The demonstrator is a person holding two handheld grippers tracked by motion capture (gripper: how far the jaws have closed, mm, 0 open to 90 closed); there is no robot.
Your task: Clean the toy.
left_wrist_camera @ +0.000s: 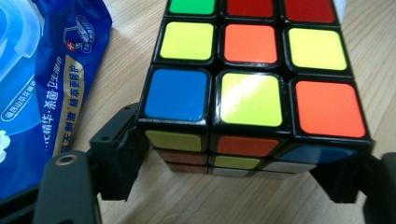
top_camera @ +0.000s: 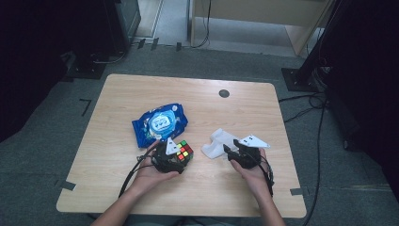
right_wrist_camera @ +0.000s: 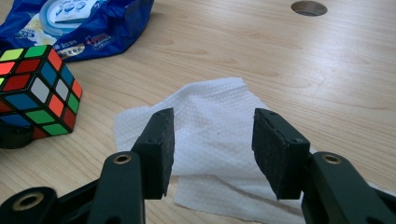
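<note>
Clamping puzzle cube in left tool; right tool hanging open over white wipe.
Risking cube twisting loose on counter, being gripped low.

A light wooden table with rounded corners stands on grey carpet. On it lies a blue packet, crumpled, with a pale round lid panel on its upper face and printed lettering along one side; it looks like a pack of wet wipes, though the print is too small to be sure. Near the table's far edge sits a dark round hole. Black cables trail over the carpet to the right. Beyond the table stand a black stand base and pale wooden furniture.
</note>
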